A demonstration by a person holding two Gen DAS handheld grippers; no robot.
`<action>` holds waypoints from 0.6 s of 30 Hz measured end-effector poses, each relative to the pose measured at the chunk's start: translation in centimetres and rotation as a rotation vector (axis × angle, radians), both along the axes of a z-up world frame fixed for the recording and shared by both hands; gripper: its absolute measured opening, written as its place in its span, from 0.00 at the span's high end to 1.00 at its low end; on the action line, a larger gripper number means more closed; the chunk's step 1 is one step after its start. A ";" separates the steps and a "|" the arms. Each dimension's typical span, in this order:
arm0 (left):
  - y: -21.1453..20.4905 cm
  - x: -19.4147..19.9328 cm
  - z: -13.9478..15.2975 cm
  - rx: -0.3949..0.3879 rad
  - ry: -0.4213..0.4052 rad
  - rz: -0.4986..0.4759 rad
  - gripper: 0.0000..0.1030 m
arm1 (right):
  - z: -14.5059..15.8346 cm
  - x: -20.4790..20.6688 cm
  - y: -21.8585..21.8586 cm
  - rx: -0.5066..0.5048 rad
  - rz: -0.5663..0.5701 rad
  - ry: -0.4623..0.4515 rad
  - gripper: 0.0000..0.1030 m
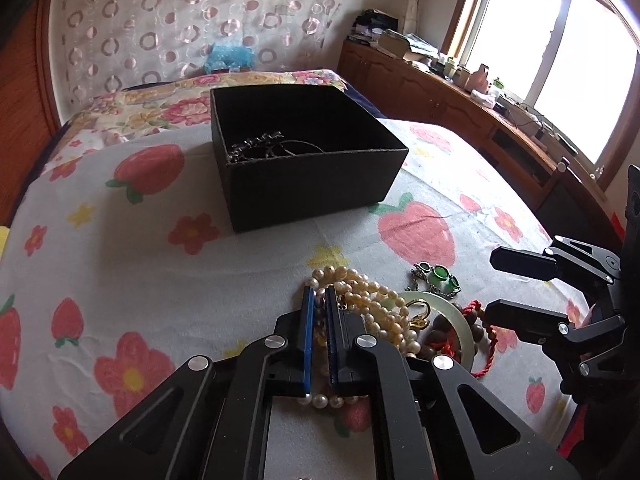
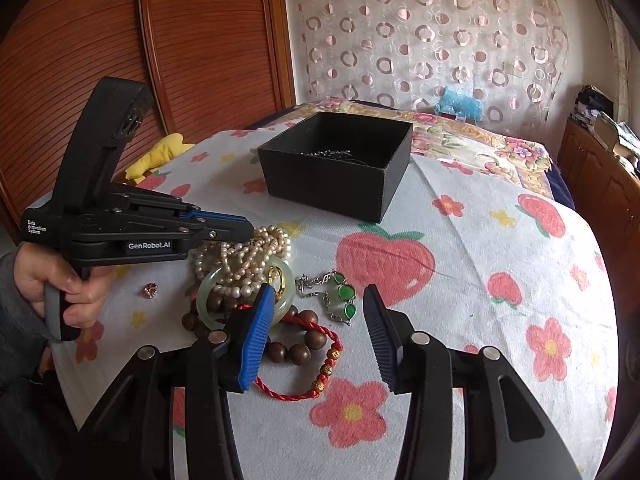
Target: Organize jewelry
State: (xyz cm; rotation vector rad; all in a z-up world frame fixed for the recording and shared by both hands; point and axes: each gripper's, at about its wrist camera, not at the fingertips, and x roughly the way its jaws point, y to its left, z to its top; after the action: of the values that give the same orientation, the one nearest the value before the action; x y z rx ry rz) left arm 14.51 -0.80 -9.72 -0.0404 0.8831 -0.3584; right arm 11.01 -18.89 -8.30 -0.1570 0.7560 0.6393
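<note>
A heap of jewelry lies on the strawberry-print cover. My left gripper (image 1: 319, 292) is shut on a strand of the pearl necklace (image 1: 372, 300), at the heap's left side; the right wrist view shows this gripper (image 2: 248, 232) reaching into the pearls (image 2: 244, 256). In that heap are a jade bangle (image 2: 206, 300), a green-stone bracelet (image 2: 344, 290), a wooden bead bracelet (image 2: 308, 316) and a red cord bracelet (image 2: 324, 364). Over them hangs my right gripper (image 2: 319, 292), open and holding nothing. Beyond stands a black box (image 1: 312, 188) with a silver chain (image 1: 260, 144) inside.
A small pink stud (image 2: 150, 290) lies apart, left of the heap. A person's hand (image 2: 60, 280) grips the left handle. A yellow cushion (image 2: 160, 156) sits at the bed's far left edge. A wooden cabinet (image 1: 440, 92) runs under the window.
</note>
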 end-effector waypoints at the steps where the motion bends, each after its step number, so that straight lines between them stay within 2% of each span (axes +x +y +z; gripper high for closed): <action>1: 0.2 -0.2 0.3 -0.002 -0.007 0.005 0.96 | 0.0 0.0 0.0 0.000 -0.002 0.000 0.53; 15: 2.8 -4.2 8.6 -0.061 -0.210 0.050 0.95 | 0.5 1.5 1.8 -0.007 0.018 -0.007 0.53; 18: 3.2 -4.7 10.0 -0.061 -0.243 0.056 0.95 | 0.5 2.6 2.7 -0.019 0.030 0.002 0.58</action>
State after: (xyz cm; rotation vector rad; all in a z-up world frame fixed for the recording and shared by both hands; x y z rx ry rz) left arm 9.77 2.39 0.25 -0.0758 0.6296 -0.3301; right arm 13.62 -16.16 -7.83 -0.1852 0.7627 0.6611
